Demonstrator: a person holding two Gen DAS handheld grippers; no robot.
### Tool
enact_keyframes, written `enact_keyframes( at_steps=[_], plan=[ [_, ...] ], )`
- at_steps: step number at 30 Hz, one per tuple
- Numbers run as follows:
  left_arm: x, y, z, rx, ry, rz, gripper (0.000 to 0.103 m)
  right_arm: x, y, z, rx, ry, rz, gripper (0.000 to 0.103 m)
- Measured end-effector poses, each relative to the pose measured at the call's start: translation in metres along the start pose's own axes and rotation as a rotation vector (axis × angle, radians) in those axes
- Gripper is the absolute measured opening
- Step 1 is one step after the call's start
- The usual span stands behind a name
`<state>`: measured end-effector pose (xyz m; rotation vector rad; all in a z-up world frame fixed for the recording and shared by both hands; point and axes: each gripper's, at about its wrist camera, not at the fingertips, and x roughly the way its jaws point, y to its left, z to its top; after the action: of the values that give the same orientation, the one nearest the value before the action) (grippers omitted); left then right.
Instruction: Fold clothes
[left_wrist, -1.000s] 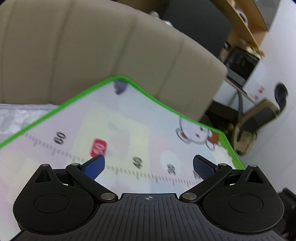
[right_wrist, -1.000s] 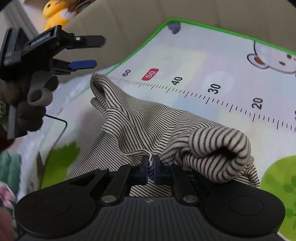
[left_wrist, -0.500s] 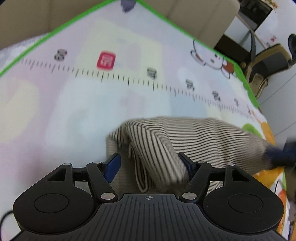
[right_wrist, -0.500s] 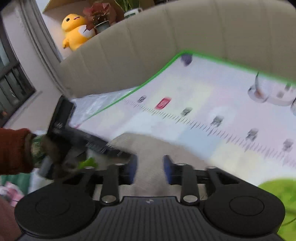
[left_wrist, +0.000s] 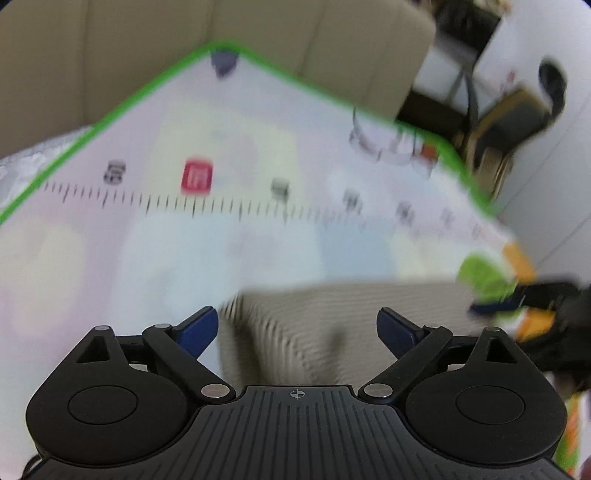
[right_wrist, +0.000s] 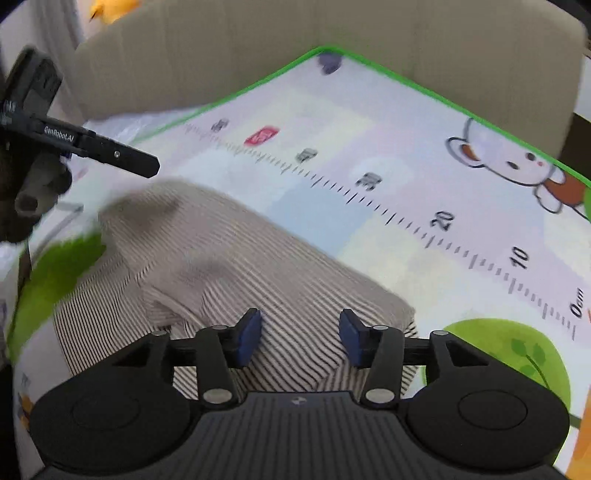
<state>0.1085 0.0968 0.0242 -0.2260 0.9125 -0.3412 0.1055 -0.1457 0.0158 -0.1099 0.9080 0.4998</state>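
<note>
1. Right wrist view: the brown-and-white fine-striped knit garment (right_wrist: 236, 266) lies in a folded block on the pastel play mat with a green border and a printed ruler (right_wrist: 369, 155), which meets a beige padded sofa back (right_wrist: 258, 44) behind it. The right tongs (right_wrist: 300, 338) stand part-spread above the near edge of the cloth; their jaws have just been opening, the blue pads (right_wrist: 249, 334) press on nothing, and nothing is pinched.

2. Left wrist view: the left tongs (left_wrist: 297, 326) are spread wide, having just widened again after a brief narrowing, with a blurred corner of the garment showing between the pads, untouched.

3. Risk: the fold looks soft and rounded at the far left corner, so with both grips released the top layer may spring up or slide off the layer below.

4. Risk: if either pair of tongs closes on the thick edge, it may catch only the upper layer, and a pull would then peel the fold open instead of moving the block.

5. Risk: both pairs of tongs sit close over the same small bundle; a crossing reach could knock them together or drag the cloth askew.

6. Risk: the mat looks smooth, so a sideways tug may skid the whole garment.
</note>
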Motion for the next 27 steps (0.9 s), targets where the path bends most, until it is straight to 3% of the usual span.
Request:
enact_keyframes(
  at_steps=[2,7,8,10,12,16,20,23,27],
  plan=[
    [0.000,0.003,0.007,-0.070,0.008,-0.017,0.096,-0.006,-0.008,0.002,0.072,-0.004,-0.021,0.063],
    [0.032,0.006,-0.008,-0.173,0.173,-0.002,0.085,0.000,-0.037,-0.013,0.285,0.072,0.017,0.064],
    [0.037,0.007,-0.013,-0.183,0.199,-0.001,0.083,0.004,-0.041,-0.018,0.320,0.088,0.050,0.064],
    [0.046,0.008,-0.021,-0.190,0.242,-0.006,0.078,0.013,-0.045,-0.022,0.370,0.110,0.112,0.047],
    [0.051,0.011,-0.024,-0.201,0.252,-0.015,0.070,0.023,-0.045,-0.022,0.375,0.117,0.153,0.043],
    [0.057,0.016,-0.019,-0.216,0.233,-0.037,0.056,0.038,-0.049,-0.011,0.373,0.076,0.191,0.034],
    [0.063,0.013,-0.001,-0.173,0.181,-0.032,0.048,0.053,-0.050,0.022,0.304,0.009,0.155,0.029],
    [0.063,0.010,0.027,-0.103,0.099,0.028,0.041,0.057,-0.056,0.052,0.283,-0.067,0.126,0.027],
    [0.052,0.014,0.061,-0.125,-0.012,0.056,0.039,0.050,-0.063,0.075,0.293,-0.148,0.129,0.026]
  ],
)
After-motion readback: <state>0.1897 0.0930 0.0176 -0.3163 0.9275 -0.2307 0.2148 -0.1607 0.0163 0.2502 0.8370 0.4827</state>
